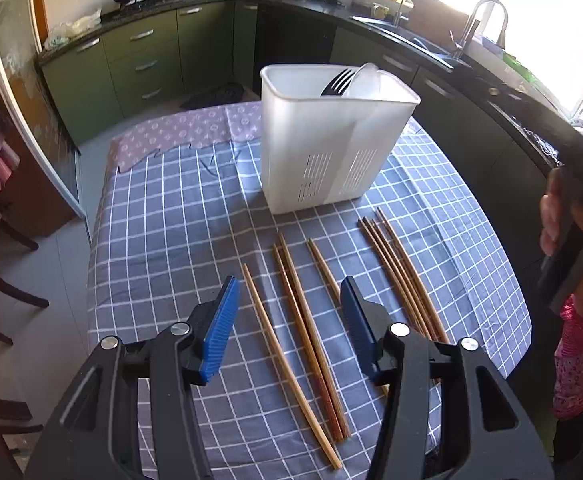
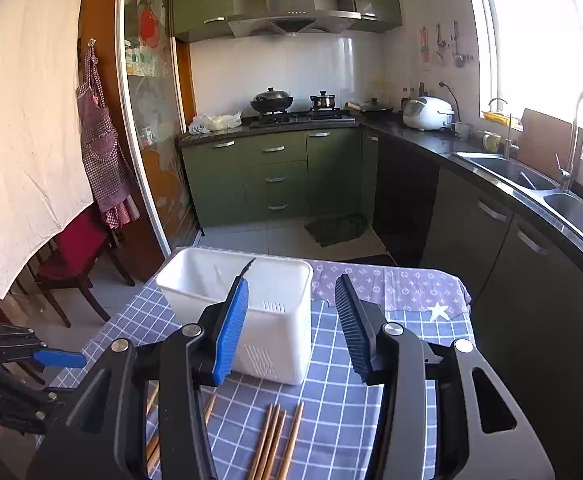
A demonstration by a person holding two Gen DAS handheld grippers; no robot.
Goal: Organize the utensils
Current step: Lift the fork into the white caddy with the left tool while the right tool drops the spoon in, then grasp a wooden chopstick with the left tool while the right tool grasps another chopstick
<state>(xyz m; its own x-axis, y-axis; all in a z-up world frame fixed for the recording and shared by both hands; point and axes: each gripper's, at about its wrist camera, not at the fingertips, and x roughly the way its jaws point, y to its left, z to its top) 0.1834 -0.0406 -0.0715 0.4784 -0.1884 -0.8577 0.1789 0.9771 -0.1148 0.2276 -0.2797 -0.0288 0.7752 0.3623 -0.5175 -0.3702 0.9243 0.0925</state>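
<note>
Daylight pours in from the window point(image 2: 551, 40) on the right of both views, blown out to pure white with glare bleeding over its frame. The checked cloth point(image 1: 179, 220) on the bench is evenly lit and sharp, and the white caddy point(image 1: 331, 140) throws a soft shadow to its left. Fisheye bending curves the cabinets point(image 1: 143, 64) and door frame point(image 2: 131, 120) at the edges, where the corners go dark.

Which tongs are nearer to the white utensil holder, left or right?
Right. The right tongs hang close before the white utensil holder; the left tongs hover farther back, over the chopsticks.
</note>
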